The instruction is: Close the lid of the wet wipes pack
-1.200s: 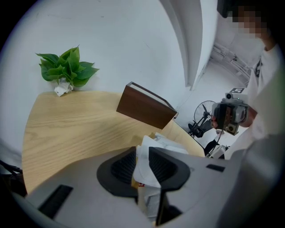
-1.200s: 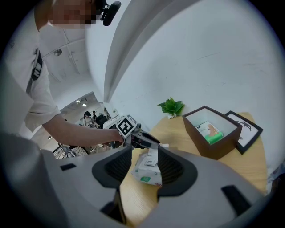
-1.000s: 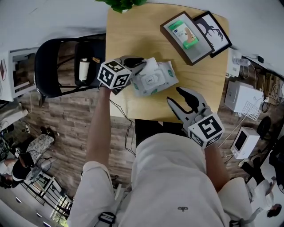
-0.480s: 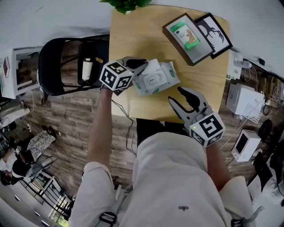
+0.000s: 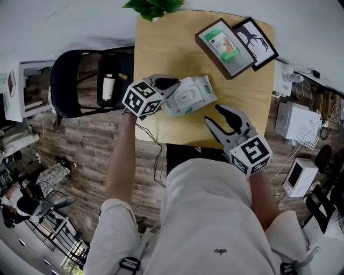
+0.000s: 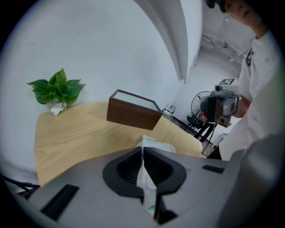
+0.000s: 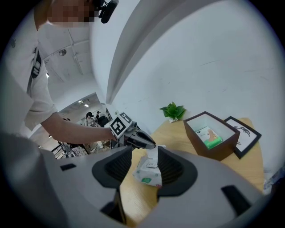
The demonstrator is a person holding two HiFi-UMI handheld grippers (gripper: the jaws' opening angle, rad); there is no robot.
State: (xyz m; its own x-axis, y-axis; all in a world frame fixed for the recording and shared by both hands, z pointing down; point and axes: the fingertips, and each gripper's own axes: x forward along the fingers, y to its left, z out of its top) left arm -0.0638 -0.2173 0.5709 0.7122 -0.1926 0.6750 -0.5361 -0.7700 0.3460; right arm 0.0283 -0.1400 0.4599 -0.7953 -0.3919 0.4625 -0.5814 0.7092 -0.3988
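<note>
Wet wipes pack lies on the left-middle part of the wooden table, close to the left edge and nearer than the brown box. Pack is white with green print and has a rectangular lid label on its top face. Left gripper is at the pack's left end. Its jaws have just been closing and are now narrow, nearly together. In the left gripper view they pinch a thin white sheet of the pack between the pads. Cannot tell whether that sheet is the lid flap or the end seam of the wrapper. In the right gripper view a white strip runs from the left gripper's tip down to the pack. The pack looks tilted up toward that tip. Right gripper hovers over the near right part of the table, apart from the pack. Its jaws stand wide with nothing between the pads, and the pack shows through the gap, farther off. The brown box is open-topped, sits at the far right of the table and holds a green-and-white packet. A black picture frame with a deer silhouette touches the box's right side. Green plant at the far edge. Black chair stands left of the table.
</note>
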